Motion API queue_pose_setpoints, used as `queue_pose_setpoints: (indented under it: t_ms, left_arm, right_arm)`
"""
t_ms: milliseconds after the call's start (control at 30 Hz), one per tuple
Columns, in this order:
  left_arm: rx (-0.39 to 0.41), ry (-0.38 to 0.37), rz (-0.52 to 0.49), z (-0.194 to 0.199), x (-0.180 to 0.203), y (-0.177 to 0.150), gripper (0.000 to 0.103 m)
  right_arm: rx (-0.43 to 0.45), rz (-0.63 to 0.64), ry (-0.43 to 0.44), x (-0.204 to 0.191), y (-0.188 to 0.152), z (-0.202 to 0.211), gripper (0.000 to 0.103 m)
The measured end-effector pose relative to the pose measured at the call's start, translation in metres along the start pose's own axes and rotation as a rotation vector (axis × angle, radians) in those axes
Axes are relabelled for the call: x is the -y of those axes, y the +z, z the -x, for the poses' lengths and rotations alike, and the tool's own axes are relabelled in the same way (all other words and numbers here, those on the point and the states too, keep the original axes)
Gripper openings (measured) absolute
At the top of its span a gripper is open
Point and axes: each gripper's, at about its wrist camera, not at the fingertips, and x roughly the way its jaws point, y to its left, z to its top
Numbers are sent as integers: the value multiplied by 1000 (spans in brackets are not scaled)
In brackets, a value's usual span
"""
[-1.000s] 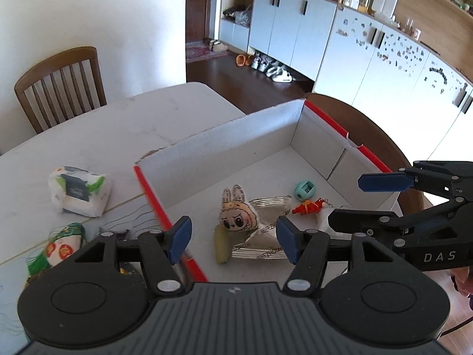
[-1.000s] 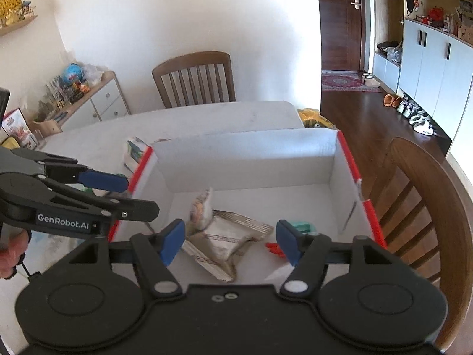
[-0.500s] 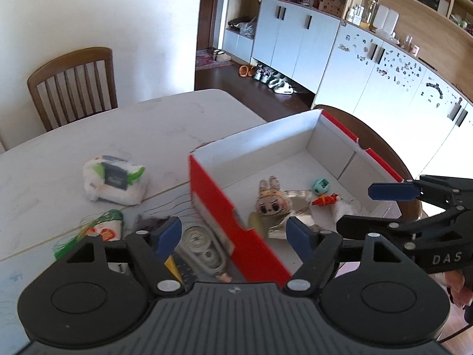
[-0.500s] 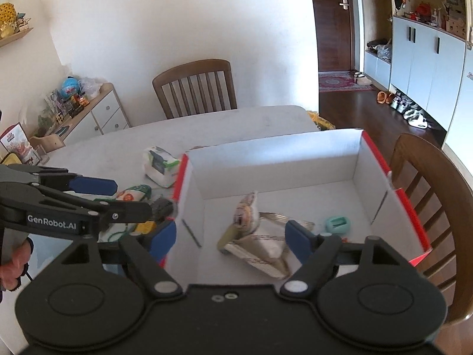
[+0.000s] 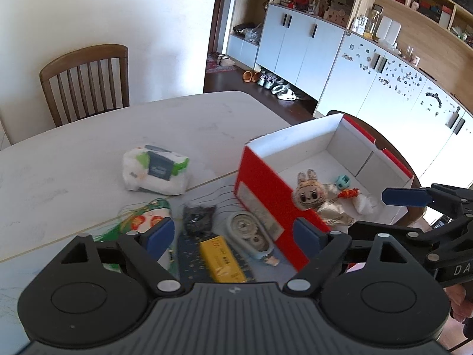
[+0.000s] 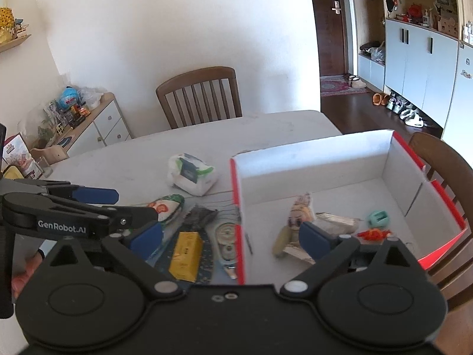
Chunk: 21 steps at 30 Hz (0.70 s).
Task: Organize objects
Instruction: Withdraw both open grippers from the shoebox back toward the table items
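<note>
Dining room: white wall, wooden chair at the far side, pale cupboards to the right.

White table, large, bearing all items below.

Red box, white inside, open-topped, on the table's right part. Contents: bunny-eared doll lying on silvery packets; teal trinket and small red-orange toy further right; white crumpled piece near the right wall.

Tissue pack, white with green and dark label, on the table left of the box, well apart from both tools.

Green-and-white snack bag, near left, just beside the left tool's left finger.

Dark crinkled packet, yellow carton and correction-tape dispenser, side by side on a dark patterned sheet along the box's left wall.

Left gripper: fingers spread apart, nothing between them; hovers above the carton and dispenser, its right finger at the box's red wall.

Right gripper: fingers likewise spread, empty; straddles the box's left wall, carton under its left side, doll near its right finger.
</note>
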Motion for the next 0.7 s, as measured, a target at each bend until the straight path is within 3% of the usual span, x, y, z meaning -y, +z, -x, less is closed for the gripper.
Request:
queue_pose_setpoints:
  t_ms: [167,233,700]
  left_arm:
    - [12,-2,7,5,-26,-6,93]
    - [16,9,14,6,-39,-9,101]
    - [30,100,3,3,-112,-33,102]
  right_arm:
    - [-16,4,-9,-25,-4,-9,99]
    - [-24,13,-13,-35,-5,-13,99]
    - [-93,79,-35,-84,-26,-44,98]
